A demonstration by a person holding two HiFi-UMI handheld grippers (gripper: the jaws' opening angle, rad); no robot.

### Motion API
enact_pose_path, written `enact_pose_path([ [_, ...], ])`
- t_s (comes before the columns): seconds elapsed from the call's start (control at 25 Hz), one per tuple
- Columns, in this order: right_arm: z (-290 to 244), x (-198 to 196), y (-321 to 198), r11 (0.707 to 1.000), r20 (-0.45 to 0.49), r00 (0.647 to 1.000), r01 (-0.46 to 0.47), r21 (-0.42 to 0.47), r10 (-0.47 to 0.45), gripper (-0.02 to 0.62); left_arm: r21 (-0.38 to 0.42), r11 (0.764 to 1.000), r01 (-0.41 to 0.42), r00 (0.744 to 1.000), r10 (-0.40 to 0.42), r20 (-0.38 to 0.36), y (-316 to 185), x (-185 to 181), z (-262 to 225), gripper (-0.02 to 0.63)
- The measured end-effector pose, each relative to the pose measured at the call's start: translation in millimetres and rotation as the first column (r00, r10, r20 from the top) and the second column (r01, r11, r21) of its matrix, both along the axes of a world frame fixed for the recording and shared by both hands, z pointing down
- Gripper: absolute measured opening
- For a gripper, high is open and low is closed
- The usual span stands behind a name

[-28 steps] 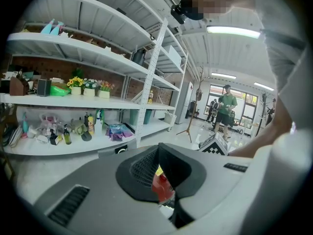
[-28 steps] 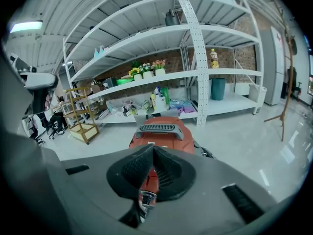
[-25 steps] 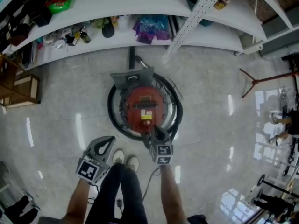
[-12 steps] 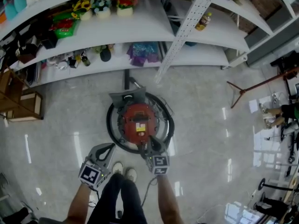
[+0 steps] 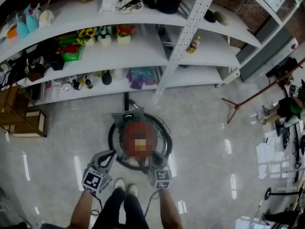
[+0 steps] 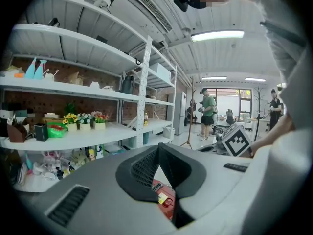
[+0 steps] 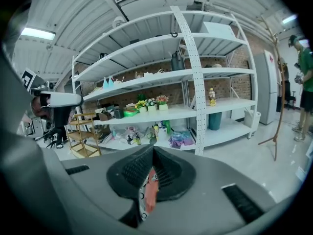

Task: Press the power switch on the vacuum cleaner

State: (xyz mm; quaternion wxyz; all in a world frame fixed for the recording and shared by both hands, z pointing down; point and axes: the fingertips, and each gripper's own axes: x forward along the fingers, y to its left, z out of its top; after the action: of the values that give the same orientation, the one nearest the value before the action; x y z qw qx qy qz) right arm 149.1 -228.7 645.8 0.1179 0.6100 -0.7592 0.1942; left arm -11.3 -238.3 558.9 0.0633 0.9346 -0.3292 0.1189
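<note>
Where the vacuum cleaner sits: the vacuum cleaner [image 5: 139, 140] stands on the floor [image 5: 214, 142] in the middle of the head view, below the shelves [image 5: 143, 42].
Left gripper: the left gripper [image 5: 112, 153] has its tips pressed together and holds nothing. It hangs just lower left of the vacuum cleaner.
Right gripper: the right gripper [image 5: 150, 161] is closed and empty too, at the vacuum cleaner's lower edge. Touching or not, I cannot tell.
How far along: the switch is hidden by a blur, so I cannot say it is pressed.
Head view only: both tools and the whole vacuum cleaner together.
Gripper views only: red body peeking under the closed tips.
</note>
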Motion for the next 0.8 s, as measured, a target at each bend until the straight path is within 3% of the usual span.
enact_pose_path([
  [0.36,-73,4,22,0.998,0.012,0.998,-0.068,0.006,0.067,0.002,0.022,0.999,0.034,0.999,-0.034,0.008,11,-21,-58,0.008],
  [0.52,-109,1,34,0.997,0.014,0.998,-0.069,0.029,0.069,0.002,0.009,0.999,0.052,0.998,-0.052,-0.026,21,-21,-90,0.008],
  [0.8,-168,-14,51,0.993,0.022,0.998,-0.060,0.098,0.058,0.002,0.060,0.998,0.013,0.999,-0.012,-0.031,34,-13,-132,0.006],
])
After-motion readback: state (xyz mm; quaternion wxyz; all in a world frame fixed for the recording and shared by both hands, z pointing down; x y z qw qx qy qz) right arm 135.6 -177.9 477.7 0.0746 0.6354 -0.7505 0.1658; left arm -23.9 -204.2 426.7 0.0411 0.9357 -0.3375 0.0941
